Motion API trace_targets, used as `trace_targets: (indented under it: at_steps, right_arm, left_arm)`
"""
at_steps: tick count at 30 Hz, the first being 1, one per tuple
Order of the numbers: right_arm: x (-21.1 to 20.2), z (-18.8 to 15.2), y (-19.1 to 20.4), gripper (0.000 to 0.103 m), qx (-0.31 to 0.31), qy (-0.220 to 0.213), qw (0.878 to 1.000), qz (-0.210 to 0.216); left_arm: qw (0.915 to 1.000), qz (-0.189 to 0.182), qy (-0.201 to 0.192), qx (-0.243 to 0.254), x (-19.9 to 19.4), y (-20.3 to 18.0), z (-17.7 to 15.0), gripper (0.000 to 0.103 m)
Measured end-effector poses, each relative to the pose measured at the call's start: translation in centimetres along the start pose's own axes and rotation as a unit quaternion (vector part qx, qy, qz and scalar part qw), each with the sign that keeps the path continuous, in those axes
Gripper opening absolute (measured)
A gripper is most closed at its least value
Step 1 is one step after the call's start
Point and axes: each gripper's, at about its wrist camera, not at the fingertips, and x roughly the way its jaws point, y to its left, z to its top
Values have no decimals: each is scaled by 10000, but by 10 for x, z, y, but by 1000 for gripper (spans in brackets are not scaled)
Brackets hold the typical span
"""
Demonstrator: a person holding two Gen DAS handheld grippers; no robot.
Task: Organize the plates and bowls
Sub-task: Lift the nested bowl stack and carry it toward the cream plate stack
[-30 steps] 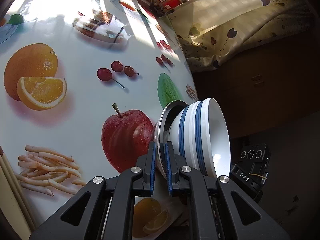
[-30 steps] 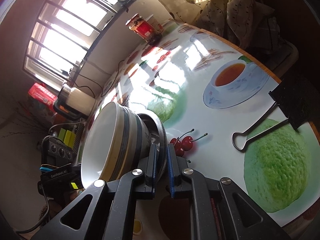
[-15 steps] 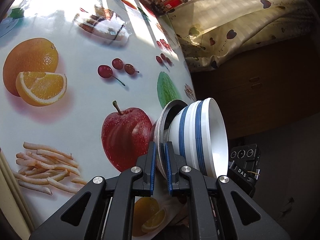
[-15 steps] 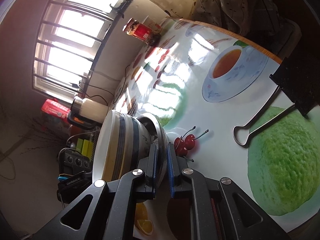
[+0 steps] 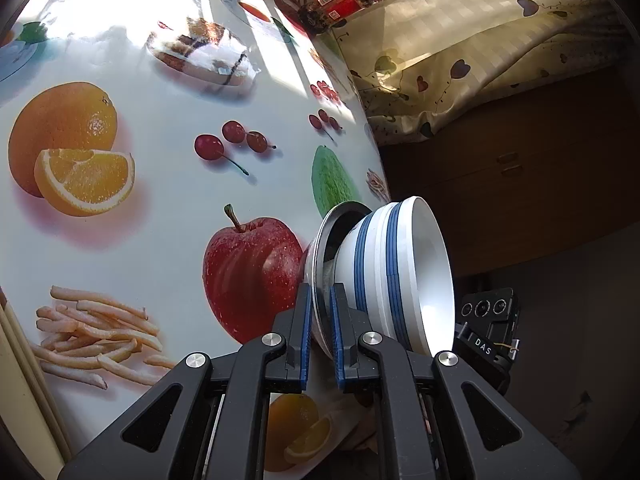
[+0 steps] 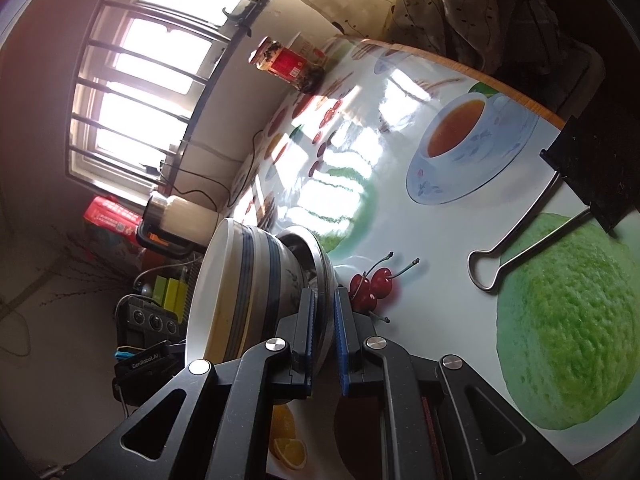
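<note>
A stack of white bowls with blue bands sits in a shallow metal plate. My left gripper is shut on the plate's rim from one side. My right gripper is shut on the opposite rim of the same plate, with the bowls on its left. Both cameras are rolled, so the stack looks tipped sideways over the fruit-print tablecloth.
A red-labelled jar stands at the table's far end by the barred window. A black binder clip lies on the cloth at right. A wooden cabinet under a patterned cover stands beside the table.
Both grippers keep their grip on the plate. The right wrist view has rolled and shifted, so the table and window have swung in frame; the left view has shifted slightly.
</note>
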Motion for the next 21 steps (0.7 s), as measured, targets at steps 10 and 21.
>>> trace_targets:
  at_steps: [10,21]
  right_arm:
    - [1,2,5,10,-72,10,10000,-14]
    - [2,2,12,10,-162,16,9999,-12]
  left_arm:
    - [9999,64,-64,118,-5,-4,0,8]
    - [9998,59,-149,129,-12,-5,-1,8]
